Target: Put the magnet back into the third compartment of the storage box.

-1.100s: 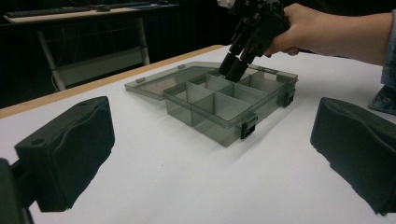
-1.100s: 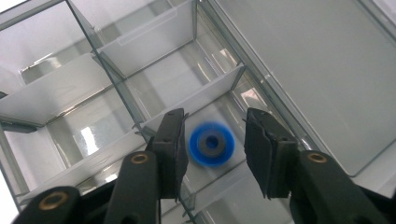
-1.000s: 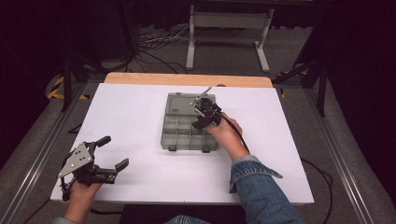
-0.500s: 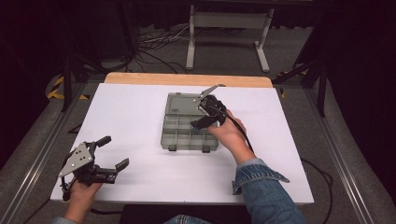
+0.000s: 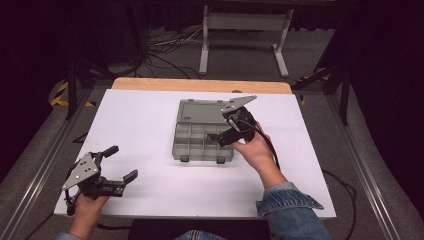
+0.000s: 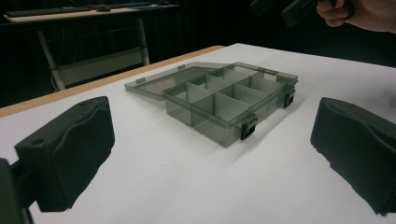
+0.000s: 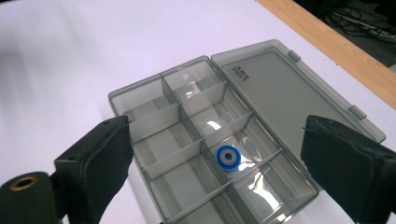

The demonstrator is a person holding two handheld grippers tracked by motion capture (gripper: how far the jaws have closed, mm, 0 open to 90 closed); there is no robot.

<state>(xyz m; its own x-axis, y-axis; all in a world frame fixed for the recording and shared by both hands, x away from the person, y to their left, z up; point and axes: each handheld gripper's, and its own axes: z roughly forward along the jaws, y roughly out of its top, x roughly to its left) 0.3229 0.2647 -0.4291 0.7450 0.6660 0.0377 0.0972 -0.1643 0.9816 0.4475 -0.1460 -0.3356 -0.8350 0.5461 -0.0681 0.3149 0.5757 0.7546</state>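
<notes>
A smoky grey compartment box [image 5: 200,137] lies mid-table, its lid [image 7: 285,88] flat on the far side. A small blue ring [image 7: 228,157] rests in one compartment. My right gripper [image 5: 220,134] hangs over the box's right part, raised above it. Its jaws have just been opening, and my right gripper [image 7: 217,140] is open with nothing between the pads [image 7: 100,158]. My left gripper [image 5: 121,162] is open and empty at the near left of the table. In its own view my left gripper [image 6: 212,121] faces the box [image 6: 224,98], well short of it.
The white tabletop [image 5: 145,120] ends in a wooden strip [image 5: 200,85] at the far edge. Behind it stand a metal frame [image 5: 245,30] and floor cables [image 5: 170,42]. A cable [image 5: 272,150] trails from the right gripper over a denim sleeve [image 5: 290,210].
The right hand has lifted off the box and drawn back toward the near right, its jaws now wider. The left hand and the box have not moved.
</notes>
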